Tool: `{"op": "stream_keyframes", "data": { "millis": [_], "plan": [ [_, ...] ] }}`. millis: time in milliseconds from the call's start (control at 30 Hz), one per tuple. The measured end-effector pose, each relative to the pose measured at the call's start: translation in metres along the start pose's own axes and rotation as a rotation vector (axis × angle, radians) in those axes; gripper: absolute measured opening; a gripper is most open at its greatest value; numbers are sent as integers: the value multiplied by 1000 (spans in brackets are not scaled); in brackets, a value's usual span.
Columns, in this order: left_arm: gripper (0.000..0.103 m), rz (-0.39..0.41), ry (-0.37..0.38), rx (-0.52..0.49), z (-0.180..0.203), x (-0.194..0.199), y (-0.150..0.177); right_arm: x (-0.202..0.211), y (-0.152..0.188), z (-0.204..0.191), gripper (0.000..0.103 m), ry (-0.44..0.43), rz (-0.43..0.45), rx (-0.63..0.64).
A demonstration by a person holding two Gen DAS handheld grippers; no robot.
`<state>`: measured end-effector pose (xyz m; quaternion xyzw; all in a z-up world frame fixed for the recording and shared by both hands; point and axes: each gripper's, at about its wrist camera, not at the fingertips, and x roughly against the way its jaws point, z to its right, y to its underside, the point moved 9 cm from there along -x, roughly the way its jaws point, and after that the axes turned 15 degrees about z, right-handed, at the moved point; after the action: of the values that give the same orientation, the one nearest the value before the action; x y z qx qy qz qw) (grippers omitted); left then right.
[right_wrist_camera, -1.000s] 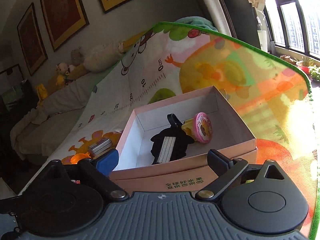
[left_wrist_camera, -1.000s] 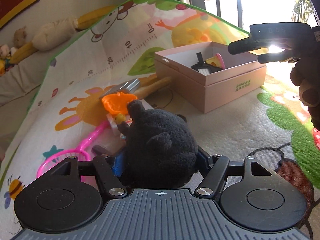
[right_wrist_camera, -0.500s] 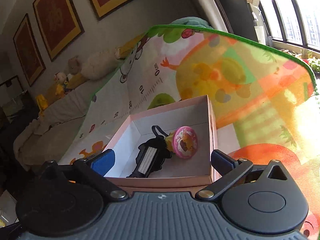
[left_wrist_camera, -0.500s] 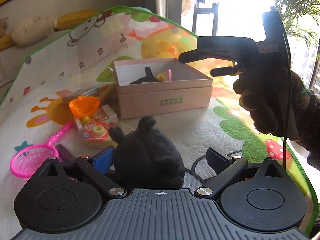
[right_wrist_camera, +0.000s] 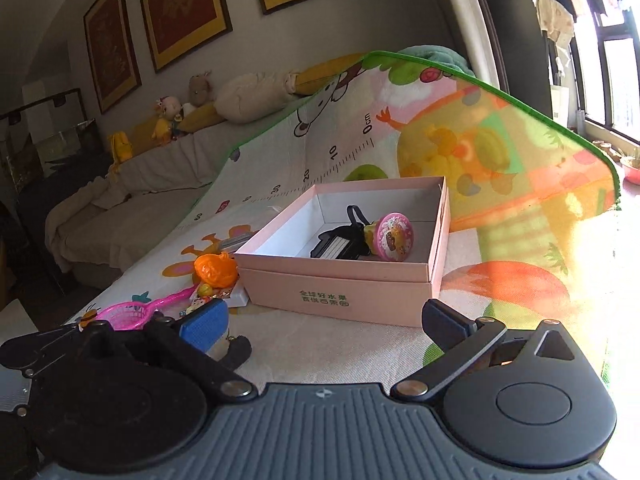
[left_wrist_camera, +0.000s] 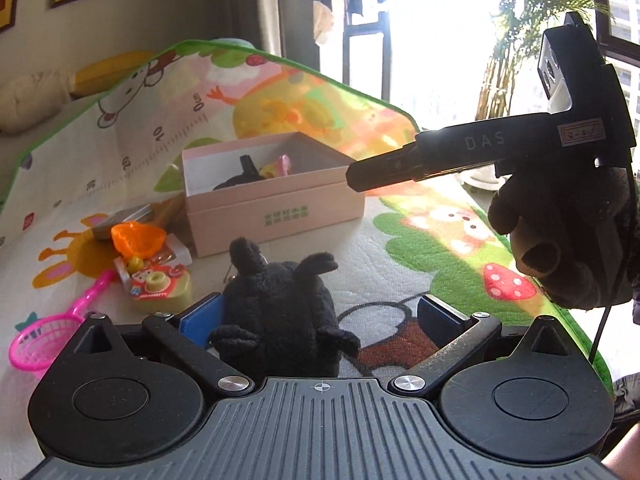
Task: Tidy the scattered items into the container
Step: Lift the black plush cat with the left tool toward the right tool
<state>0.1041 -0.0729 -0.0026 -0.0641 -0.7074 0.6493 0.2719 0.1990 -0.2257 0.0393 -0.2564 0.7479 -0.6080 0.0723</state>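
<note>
left gripper [left_wrist_camera: 320, 316]: jaws opening, black plush toy [left_wrist_camera: 280, 320] between them on mat [left_wrist_camera: 400, 248]
right gripper [right_wrist_camera: 324, 316]: jaws apart, empty
box [right_wrist_camera: 340, 284]: mid-mat

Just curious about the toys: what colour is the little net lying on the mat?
Bright pink, handle and mesh alike. The net shows best in the left wrist view.

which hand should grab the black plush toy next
Left, probably. The black plush toy sits on the mat between the left gripper's opening jaws, not gripped. The right gripper is open and empty, aimed at the pink box.
</note>
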Motion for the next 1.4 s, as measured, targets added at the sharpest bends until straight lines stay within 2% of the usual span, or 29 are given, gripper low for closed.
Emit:
{"op": "stream_keyframes", "data": {
  "millis": [133, 233, 300, 400, 533, 633, 700, 800, 933, 1200, 1300, 1400],
  "plan": [
    [103, -7, 45, 38, 2, 13, 7, 2, 15, -35, 103, -109, -58, 3],
    [103, 7, 73, 21, 14, 14, 7, -6, 17, -64, 103, -207, -94, -20],
    [103, 23, 97, 0, 24, 13, 5, -14, 15, -77, 103, -230, -113, -19],
    [103, 33, 130, -20, 35, 14, 2, -28, 18, -83, 103, -199, -152, 50],
    [103, 23, 130, 2, 31, 16, 5, -18, 33, -61, 102, -114, -191, 178],
    [103, 7, 94, 35, 21, 13, 7, -2, 38, -32, 102, -63, -197, 147],
    [103, -1, 81, 69, 16, 10, 7, 5, 41, -11, 102, 2, -198, 151],
    [103, -8, 102, 99, 20, 4, 5, 9, 50, 13, 102, 74, -228, 144],
    [103, -8, 147, 62, 37, -4, 4, 20, 64, 27, 102, 114, -248, 164],
    [103, 21, 201, 17, 59, -19, -6, 48, 34, 29, 103, 98, -139, 110],
    [103, 12, 226, -11, 70, -22, -4, 46, 7, 15, 102, 23, -85, 59],
    [103, -6, 237, -35, 77, -24, -1, 27, -6, -7, 101, -63, -91, 43]
  ]
}}
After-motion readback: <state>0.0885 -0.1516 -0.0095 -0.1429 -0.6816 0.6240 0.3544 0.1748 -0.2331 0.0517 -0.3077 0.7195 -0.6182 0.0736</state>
